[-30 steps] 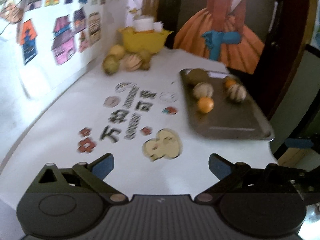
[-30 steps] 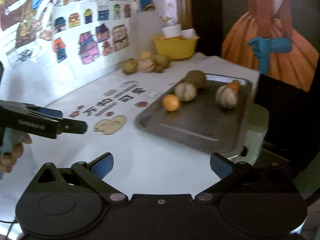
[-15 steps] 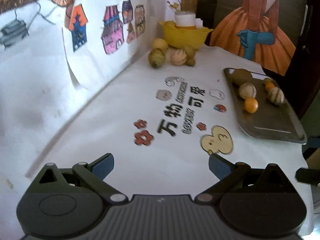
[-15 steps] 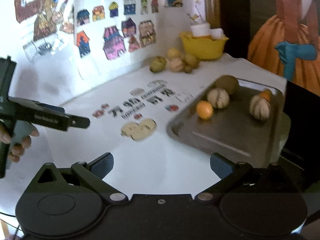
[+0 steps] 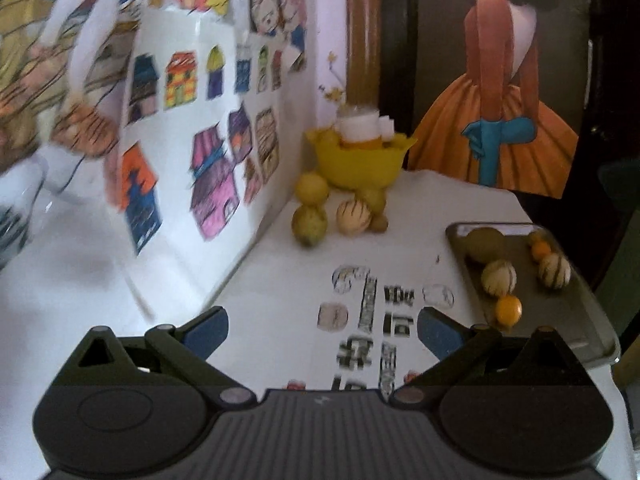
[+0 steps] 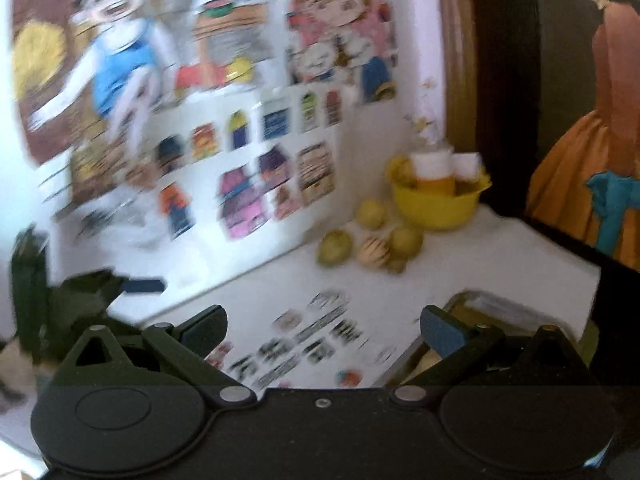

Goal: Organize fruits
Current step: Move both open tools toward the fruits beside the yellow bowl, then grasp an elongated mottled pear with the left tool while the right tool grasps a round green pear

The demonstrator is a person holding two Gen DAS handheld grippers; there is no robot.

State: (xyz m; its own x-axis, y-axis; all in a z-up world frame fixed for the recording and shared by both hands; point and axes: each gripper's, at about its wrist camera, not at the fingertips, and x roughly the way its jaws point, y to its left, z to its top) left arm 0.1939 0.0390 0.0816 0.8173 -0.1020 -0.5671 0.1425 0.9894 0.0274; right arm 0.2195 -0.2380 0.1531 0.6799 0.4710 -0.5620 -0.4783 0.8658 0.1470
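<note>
At far left in the left wrist view, coloured house drawings (image 5: 176,184) are seen fixed to the wall beside the white worktop (image 5: 288,276). The left tool (image 5: 322,330) is held above the worktop with its jaws spread wide and nothing between them. Beyond it, a cluster of loose fruits (image 5: 340,210) is grouped on the worktop against the wall, just in front of a yellow bowl (image 5: 360,164); a striped fruit (image 5: 353,217) lies in the middle of this cluster. Printed characters (image 5: 372,312) are visible on the worktop between the tool and the cluster. At right, a metal tray (image 5: 560,312) carries five fruits, among them an orange (image 5: 508,310) nearest the tool. In the blurred right wrist view, the right tool (image 6: 322,330) is likewise spread wide and empty, with the tray's corner (image 6: 500,300) partly hidden behind its right finger (image 6: 444,334).
</note>
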